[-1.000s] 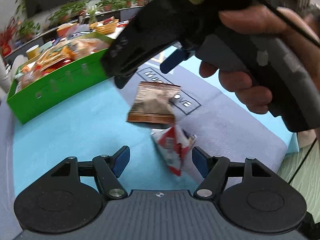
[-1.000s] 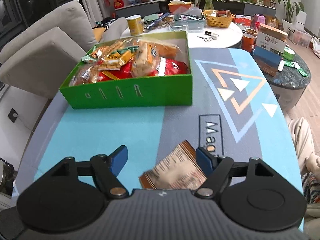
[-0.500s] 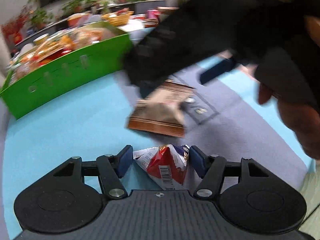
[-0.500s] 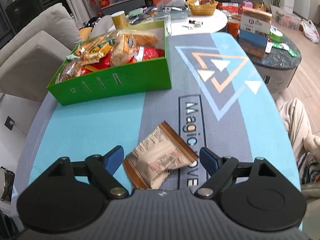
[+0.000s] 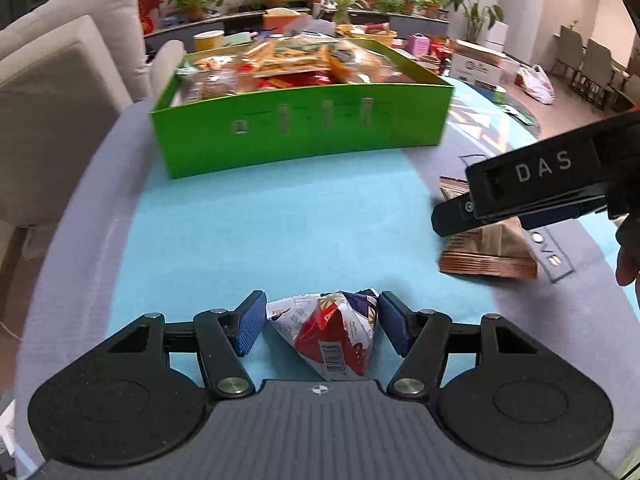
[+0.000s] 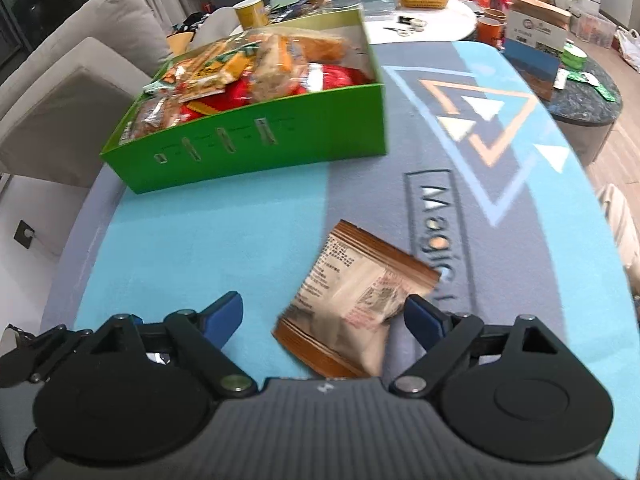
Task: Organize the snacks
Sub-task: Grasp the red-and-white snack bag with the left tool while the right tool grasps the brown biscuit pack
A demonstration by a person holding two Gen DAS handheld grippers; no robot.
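Note:
A red and white snack packet (image 5: 328, 336) lies on the blue mat, and my left gripper (image 5: 322, 326) is shut on it, both blue pads against its sides. A brown and cream packet (image 6: 352, 300) lies flat on the mat between the fingers of my right gripper (image 6: 324, 304). That gripper is open; its right pad is near the packet's edge and its left pad is well clear. In the left wrist view, the right gripper's fingers (image 5: 452, 216) hover over the same brown packet (image 5: 488, 256). The green box (image 5: 304, 132) (image 6: 256, 140), heaped with snacks, stands farther back.
Beige sofa cushions (image 5: 60, 92) flank the table's left side. A round table (image 6: 432, 20) with a basket and cups stands behind the box. A dark side table (image 6: 580, 92) sits to the right. A hand (image 5: 626, 264) holds the right gripper.
My left gripper moved over the red and white packet, its jaws narrowed onto it, and it turned toward the green box. The right gripper came down around the brown packet.

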